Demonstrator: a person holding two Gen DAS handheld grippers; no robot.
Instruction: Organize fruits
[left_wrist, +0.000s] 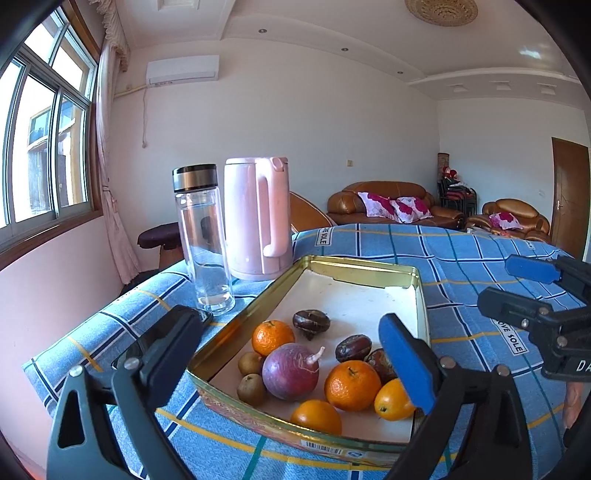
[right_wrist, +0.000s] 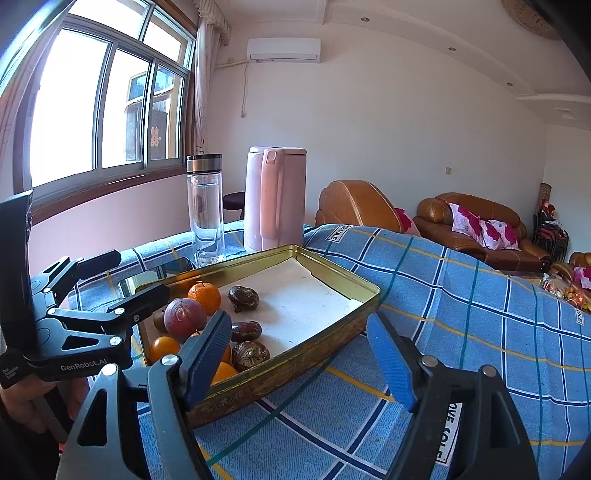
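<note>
Fruits lie gathered at the near end of a shallow gold tin (left_wrist: 364, 266), which rests on a table under a blue checked cloth (left_wrist: 461, 251). Behind the tin's far left corner a pink kettle (left_wrist: 256, 218) stands upright, and just to its left stands a clear bottle (left_wrist: 203, 240) with a dark metal cap; a dark phone (right_wrist: 159, 275) lies flat on the cloth beside the tin's left wall.

The left gripper (left_wrist: 291, 354) hangs over the near end of the tin with its jaws spread wide, one finger outside the left wall, the blue-padded one above the fruits, and nothing between them is gripped. The right gripper (right_wrist: 299, 350) sits at the tin's right side, jaws apart and empty, one finger over the tin's near corner and the other above the cloth.

Among the fruits, a round purple one with a pale stub (left_wrist: 291, 371) is the biggest, lying in the middle of the cluster. Around it sit three tangerines (left_wrist: 352, 386), one behind and two in front, and a smaller oval orange fruit (left_wrist: 391, 400) at the right. Two small brown kiwis (left_wrist: 252, 387) touch the tin's left wall. Three dark wrinkled nuts (left_wrist: 311, 322) lie farthest back, apart from one another.
</note>
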